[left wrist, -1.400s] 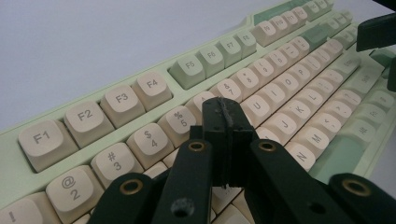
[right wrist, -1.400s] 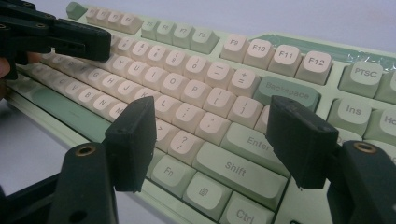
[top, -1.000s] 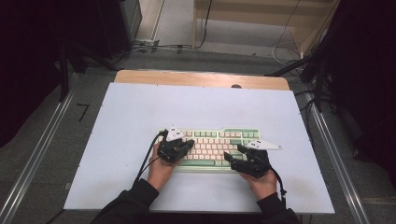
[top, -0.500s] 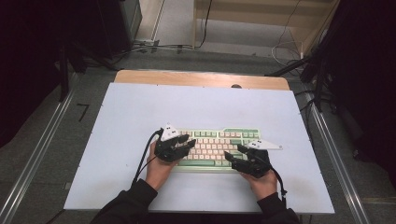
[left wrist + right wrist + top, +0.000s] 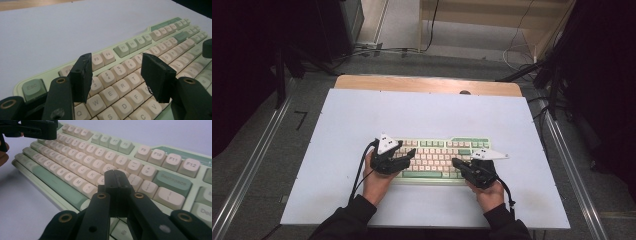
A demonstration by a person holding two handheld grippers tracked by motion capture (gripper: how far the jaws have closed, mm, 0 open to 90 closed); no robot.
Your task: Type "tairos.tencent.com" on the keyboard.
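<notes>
Keyboard [image 5: 439, 157] sits on the white table [image 5: 337, 130], both grippers over it. Left gripper [image 5: 120, 80] hangs wide over E-R, having just opened. Right gripper [image 5: 116, 181], freshly pinched empty, should press one key squarely.

Cream keys and sage-green accent keys on a pale green keyboard [image 5: 438, 156], black tongs [image 5: 120, 75], white table [image 5: 427, 112]

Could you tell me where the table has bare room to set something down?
Free: the white table top between the keyboard and the far wooden edge, plus strips either side. Crowded: the near edge, where the left gripper and right gripper work.
</notes>
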